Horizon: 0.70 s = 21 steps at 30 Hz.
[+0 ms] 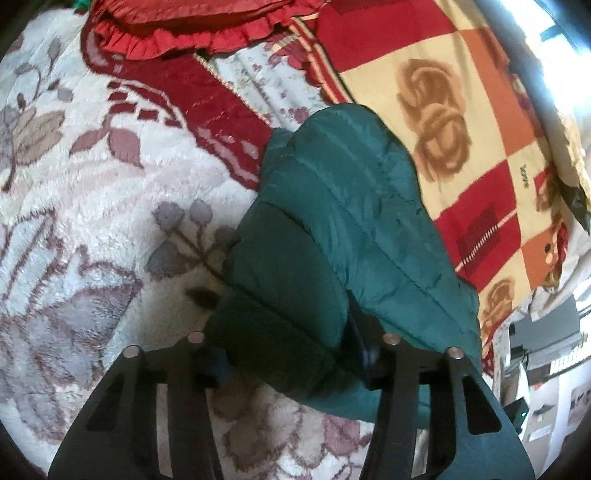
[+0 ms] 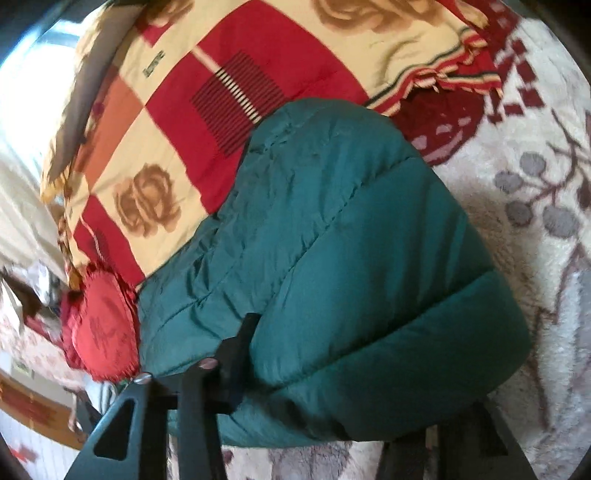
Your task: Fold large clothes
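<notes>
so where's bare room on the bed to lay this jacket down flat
Free: the white floral fleece blanket left of the green puffer jacket, below the red ruffled pillow. Also the fleece on the jacket's right in the right wrist view. Crowded: the checked rose quilt and round red cushion press against the jacket.

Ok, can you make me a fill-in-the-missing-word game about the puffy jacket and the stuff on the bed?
1. The puffy jacket is dark ____ in colour.
2. The checked blanket has brown ____ printed on it.
3. The ruffled cushion is ____.
4. The fluffy white blanket lies ____ the jacket.

Missing words: green; roses; red; under
</notes>
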Available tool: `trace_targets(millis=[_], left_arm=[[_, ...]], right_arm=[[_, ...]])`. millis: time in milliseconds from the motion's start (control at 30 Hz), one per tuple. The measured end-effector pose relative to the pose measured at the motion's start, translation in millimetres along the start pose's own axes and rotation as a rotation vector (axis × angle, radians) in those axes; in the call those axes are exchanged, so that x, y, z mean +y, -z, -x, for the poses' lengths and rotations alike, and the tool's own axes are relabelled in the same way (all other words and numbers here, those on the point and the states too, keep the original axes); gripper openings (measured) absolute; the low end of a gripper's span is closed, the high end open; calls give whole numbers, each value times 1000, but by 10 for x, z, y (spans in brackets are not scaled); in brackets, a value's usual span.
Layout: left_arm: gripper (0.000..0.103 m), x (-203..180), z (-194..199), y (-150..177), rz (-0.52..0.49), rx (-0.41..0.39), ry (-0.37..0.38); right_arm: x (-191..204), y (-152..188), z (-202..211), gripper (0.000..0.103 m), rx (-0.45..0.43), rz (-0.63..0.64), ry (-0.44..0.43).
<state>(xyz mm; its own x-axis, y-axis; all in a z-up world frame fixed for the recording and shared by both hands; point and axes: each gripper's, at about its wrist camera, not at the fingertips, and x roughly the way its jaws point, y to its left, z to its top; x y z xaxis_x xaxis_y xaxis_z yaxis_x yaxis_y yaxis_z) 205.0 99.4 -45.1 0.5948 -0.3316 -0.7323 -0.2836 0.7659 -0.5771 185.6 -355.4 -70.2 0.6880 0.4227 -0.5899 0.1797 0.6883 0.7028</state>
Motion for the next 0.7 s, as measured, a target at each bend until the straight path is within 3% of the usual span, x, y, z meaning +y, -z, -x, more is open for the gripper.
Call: trace_targets(millis=[233,433,700], left_arm=[[45,50,304,83,-35,10,31],[45,175,638,266,-71,45,44],[45,352,1025,612,-109,87,27]], right_arm=[[137,135,306,33,13,40,-24],[169,497,665,33,39,48,-47],[215,1043,1061,32,47,75,4]])
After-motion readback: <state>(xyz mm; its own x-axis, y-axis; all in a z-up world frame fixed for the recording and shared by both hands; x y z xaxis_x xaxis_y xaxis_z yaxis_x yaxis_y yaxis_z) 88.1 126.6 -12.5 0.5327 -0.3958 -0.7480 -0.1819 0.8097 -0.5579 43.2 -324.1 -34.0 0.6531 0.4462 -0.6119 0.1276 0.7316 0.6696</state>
